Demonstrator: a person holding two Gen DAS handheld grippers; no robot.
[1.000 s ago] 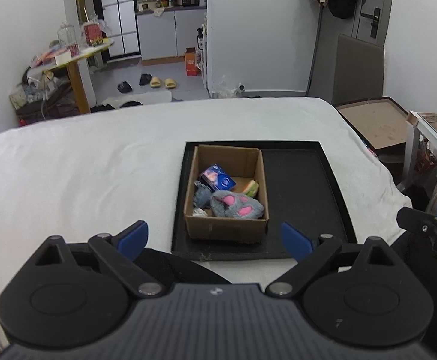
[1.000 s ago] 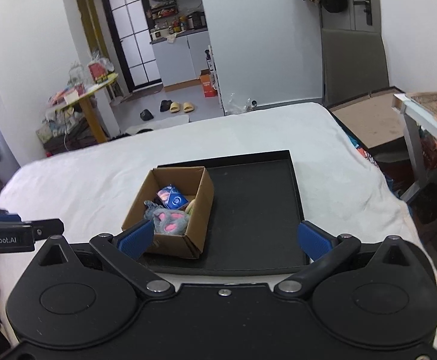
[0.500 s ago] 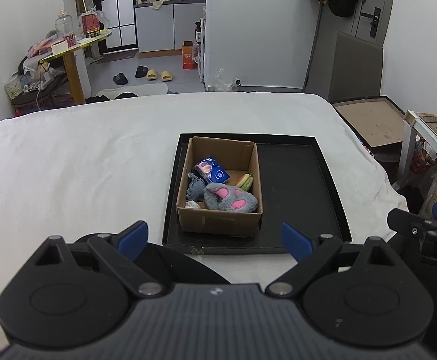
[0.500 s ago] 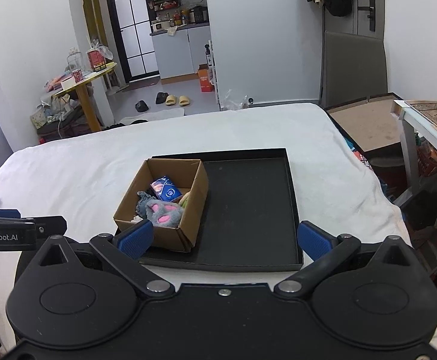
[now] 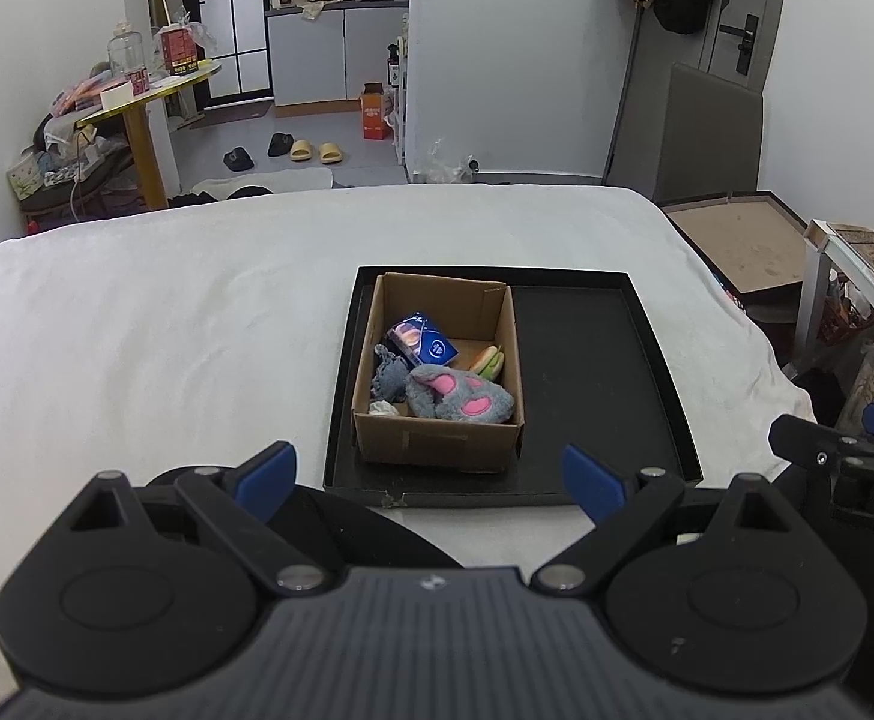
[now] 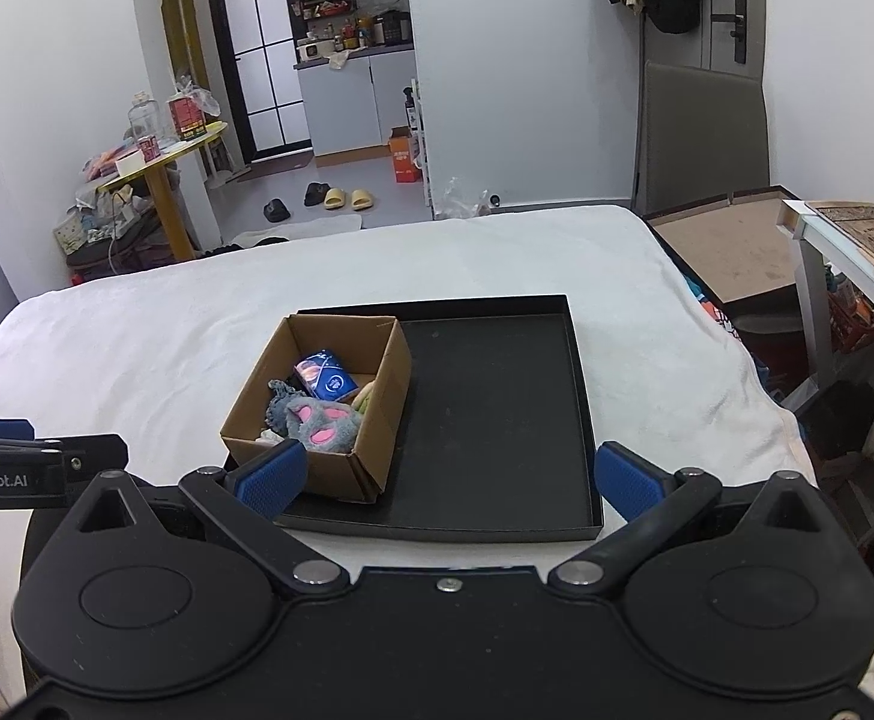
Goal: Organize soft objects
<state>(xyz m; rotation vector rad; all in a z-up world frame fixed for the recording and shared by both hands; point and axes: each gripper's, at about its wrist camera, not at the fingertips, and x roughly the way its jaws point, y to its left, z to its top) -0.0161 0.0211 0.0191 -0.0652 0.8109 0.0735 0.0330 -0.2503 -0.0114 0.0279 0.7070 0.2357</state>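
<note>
You hold the left hand-held gripper (image 5: pixel 431 480) above the near edge of the bed (image 5: pixel 167 312), its blue-padded fingers (image 5: pixel 266 479) spread wide with nothing between them. Your right hand-held gripper (image 6: pixel 449 477) sits likewise, jaws wide and empty, low over the near rim of the black tray (image 6: pixel 497 420). The tray lies flat on the white bed cover; its right half is bare. The cardboard box (image 5: pixel 437 447) stands in the tray's left half, open at the top, against the tray's left and far walls as far as the left wrist view shows. Inside the box: a grey plush slipper (image 5: pixel 461 399) with pink paw pads lies at the near right corner; a crumpled grey cloth (image 5: pixel 390 377) rests just left of it, touching; a blue packet (image 5: pixel 422 345) leans tilted behind them toward the far left; a small burger-shaped toy (image 5: pixel 488 361) sits against the right wall; a scrap of white (image 5: pixel 382 408) shows at the near left corner (too small to say what it is). Neither gripper touches box or tray. In the right wrist view the left finger pad (image 6: pixel 266 477) overlaps the box's near corner in the picture only. Part of each gripper shows at the edge of the other's view.
</note>
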